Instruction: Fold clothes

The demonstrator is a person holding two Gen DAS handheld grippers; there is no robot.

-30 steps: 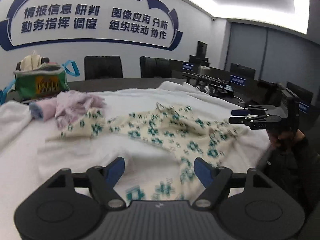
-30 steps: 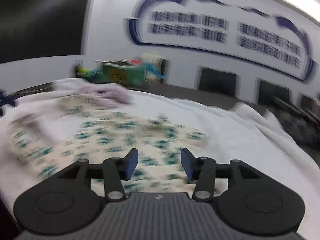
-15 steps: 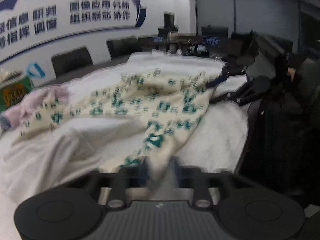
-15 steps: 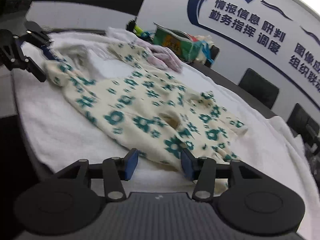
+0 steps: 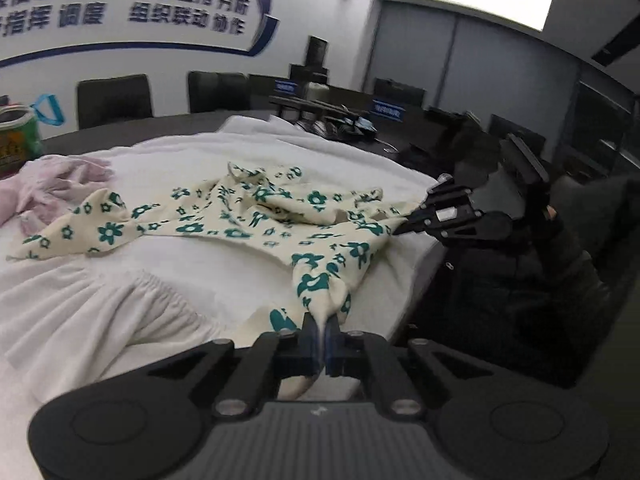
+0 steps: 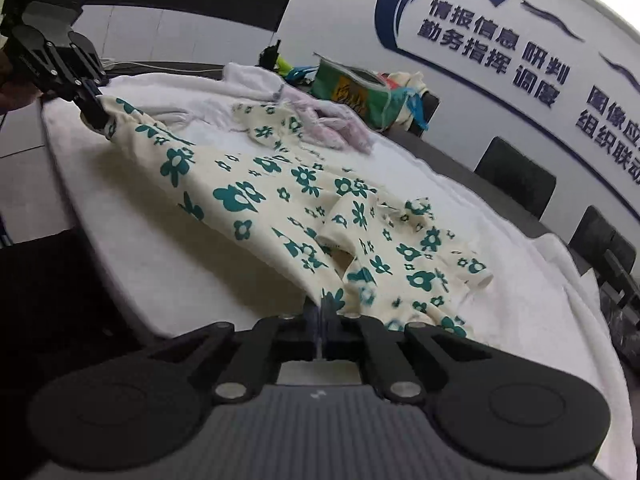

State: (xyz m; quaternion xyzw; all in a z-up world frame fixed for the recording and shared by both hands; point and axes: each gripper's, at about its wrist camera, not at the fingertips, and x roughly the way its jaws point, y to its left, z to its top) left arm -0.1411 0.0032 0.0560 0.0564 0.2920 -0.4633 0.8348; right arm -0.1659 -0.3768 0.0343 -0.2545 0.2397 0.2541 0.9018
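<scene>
Cream green-flowered garment, rumpled, spread across white-covered table

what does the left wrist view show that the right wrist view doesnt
Only the left wrist view shows the white gathered garment lying near the camera, the right gripper from outside, clamped on the floral garment's far corner, and the person's dark sleeve behind it.

Only the right wrist view shows the left gripper from outside, pinching the opposite corner, and the whole green bag.

Both show the floral garment spread on the white cover, held at two corners, the pink garment, the black chairs and the blue wall lettering.
</scene>
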